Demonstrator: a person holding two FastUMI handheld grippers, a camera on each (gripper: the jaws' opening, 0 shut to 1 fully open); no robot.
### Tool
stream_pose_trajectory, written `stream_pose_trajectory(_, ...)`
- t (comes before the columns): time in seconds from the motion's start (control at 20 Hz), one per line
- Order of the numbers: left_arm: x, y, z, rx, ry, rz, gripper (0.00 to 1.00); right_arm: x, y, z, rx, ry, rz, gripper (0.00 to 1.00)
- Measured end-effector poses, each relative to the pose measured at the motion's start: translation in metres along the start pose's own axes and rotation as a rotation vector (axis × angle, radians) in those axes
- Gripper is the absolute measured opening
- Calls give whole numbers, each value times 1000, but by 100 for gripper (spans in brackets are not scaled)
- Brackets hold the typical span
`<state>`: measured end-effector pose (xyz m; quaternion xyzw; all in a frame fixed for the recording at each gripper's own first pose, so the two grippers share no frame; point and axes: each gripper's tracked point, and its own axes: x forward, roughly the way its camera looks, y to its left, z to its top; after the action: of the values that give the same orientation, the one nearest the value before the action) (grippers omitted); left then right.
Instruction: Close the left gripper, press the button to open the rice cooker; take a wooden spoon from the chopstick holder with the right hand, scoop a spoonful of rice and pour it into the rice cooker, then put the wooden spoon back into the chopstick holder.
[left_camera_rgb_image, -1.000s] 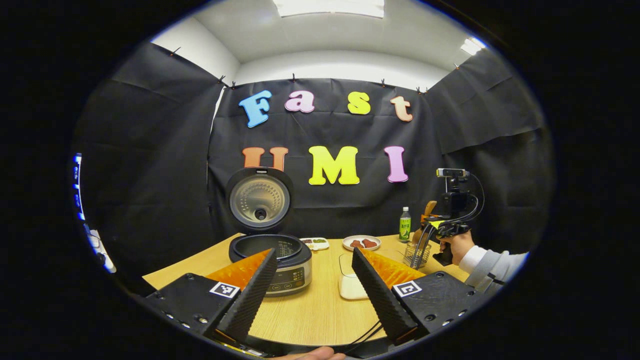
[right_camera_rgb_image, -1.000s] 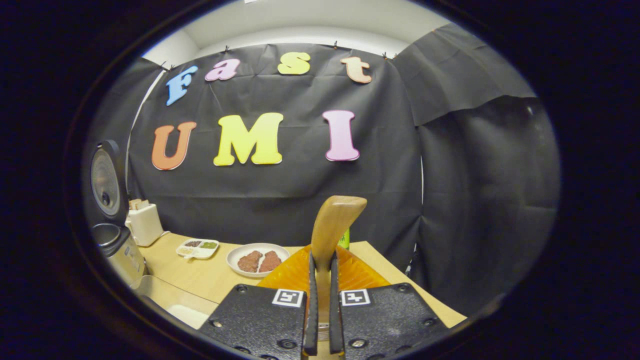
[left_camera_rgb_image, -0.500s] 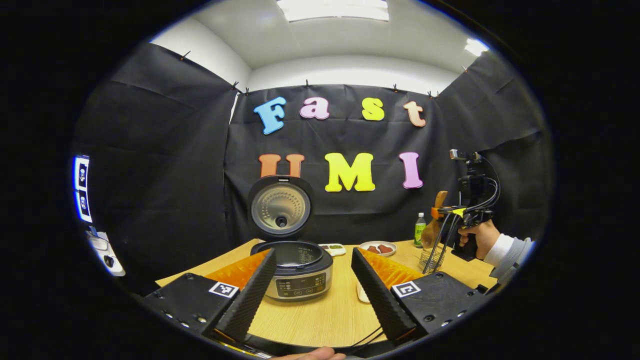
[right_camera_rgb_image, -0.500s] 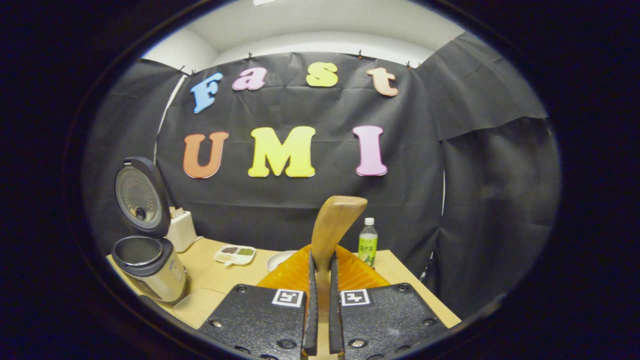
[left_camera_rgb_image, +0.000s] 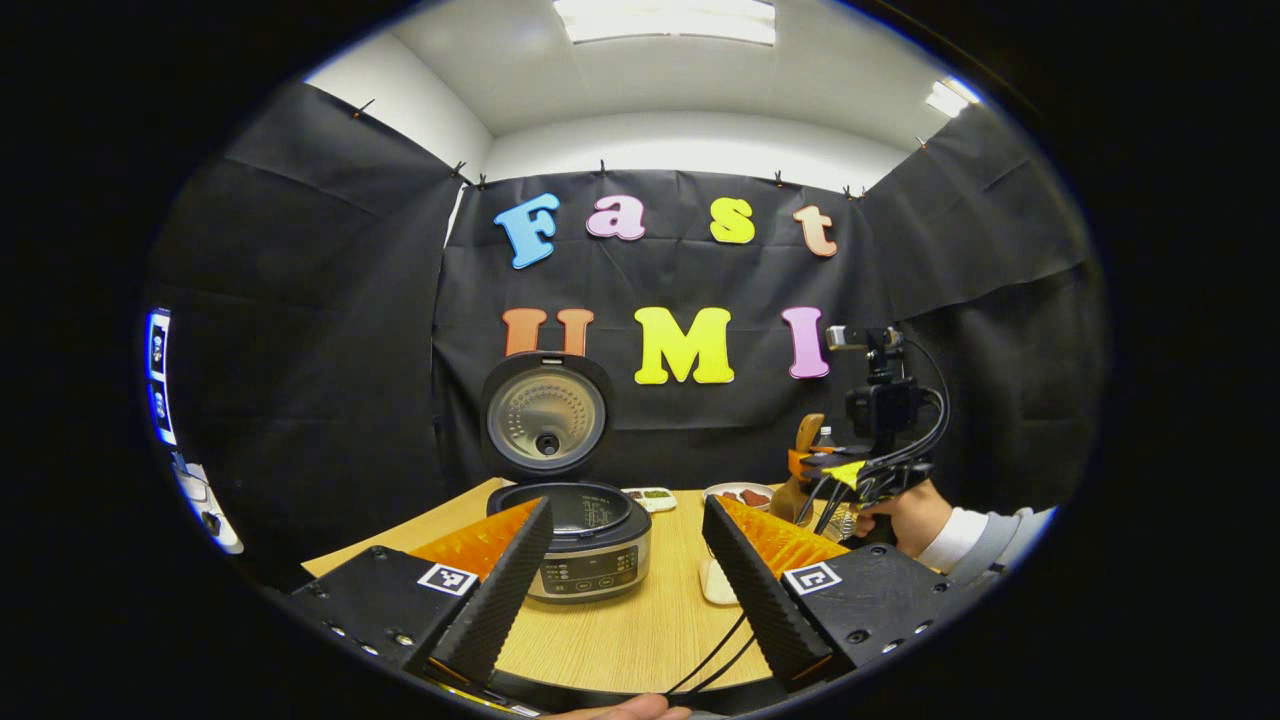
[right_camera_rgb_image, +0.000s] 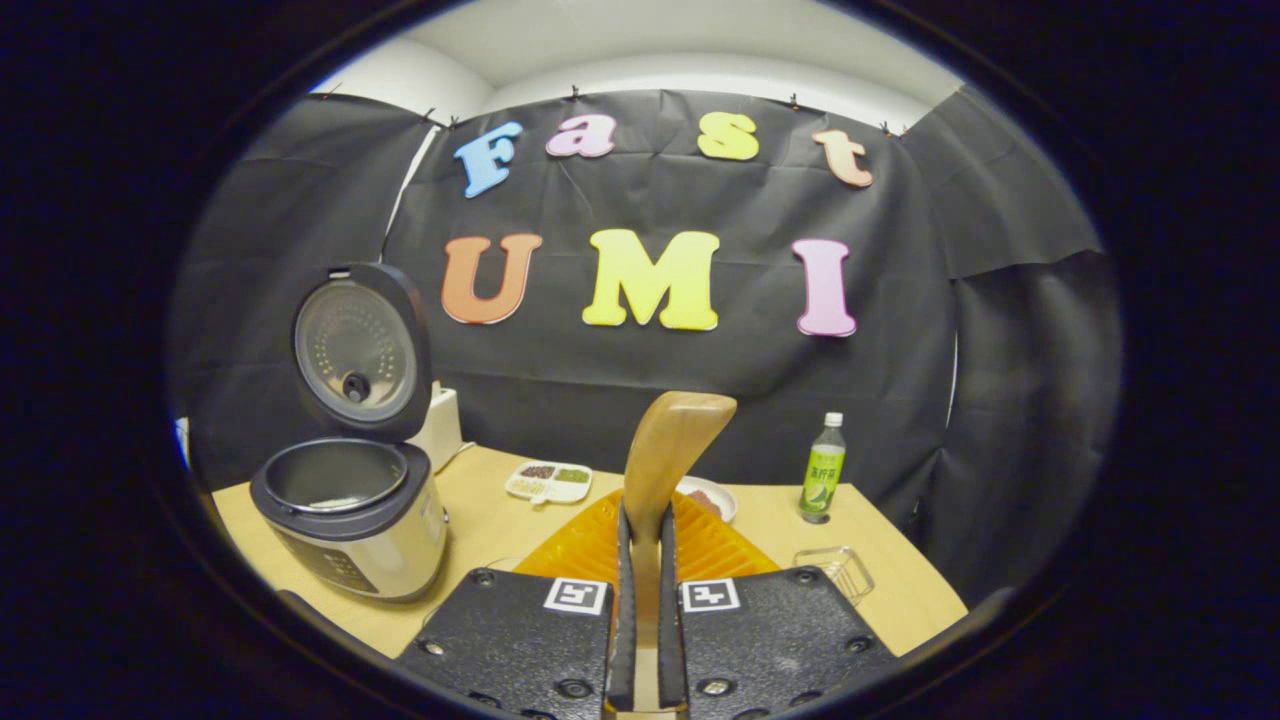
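The rice cooker (left_camera_rgb_image: 572, 545) stands on the wooden table with its lid (left_camera_rgb_image: 546, 415) raised; it sits at the left of the right gripper view as well (right_camera_rgb_image: 345, 515). My left gripper (left_camera_rgb_image: 625, 512) hovers open in front of it, holding nothing. My right gripper (right_camera_rgb_image: 643, 515) is shut on the handle of the wooden spoon (right_camera_rgb_image: 668, 445), which stands upright above the fingers. In the left gripper view, a hand (left_camera_rgb_image: 900, 515) holds that gripper over the table's right side. The wire chopstick holder (right_camera_rgb_image: 838, 570) stands low to its right. A white rice container (left_camera_rgb_image: 714, 585) peeks out behind my left gripper's right finger.
A plate of reddish food (right_camera_rgb_image: 708, 496) and a small divided dish (right_camera_rgb_image: 548, 481) lie at the back of the table (right_camera_rgb_image: 480, 530). A green-labelled bottle (right_camera_rgb_image: 822, 470) stands back right. A white box (right_camera_rgb_image: 441, 428) sits behind the cooker. A cable (left_camera_rgb_image: 715, 650) trails near the front edge.
The right gripper has carried the wooden spoon up out of the chopstick holder and swung left, bringing the cooker into fuller view. The left gripper stays open and has shifted only slightly.
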<state>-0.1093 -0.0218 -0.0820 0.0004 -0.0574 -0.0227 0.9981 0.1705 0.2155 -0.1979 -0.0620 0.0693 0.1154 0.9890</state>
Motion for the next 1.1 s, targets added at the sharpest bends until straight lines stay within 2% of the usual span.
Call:
stream_pose_trajectory(0.15,0,-5,-1,-15,6,-20,96,11,4,-50,-31,118,-37,14)
stream_pose_trajectory(0.35,2,-6,-2,-7,7,-27,96,12,-9,-59,-148,74,-108,14)
stream_pose_trajectory(0.45,3,-8,-6,-8,20,-32,96,16,-2,-82,-173,120,-76,14)
stream_pose_trajectory(0.5,5,-10,-9,-6,29,-36,96,13,0,-80,-165,102,-75,14)
stream_pose_trajectory(0.65,3,-6,-9,1,34,-28,96,7,11,-78,-50,105,-38,14)
stream_pose_trajectory(1.1,3,2,-9,2,31,0,96,-1,71,-77,282,136,194,14)
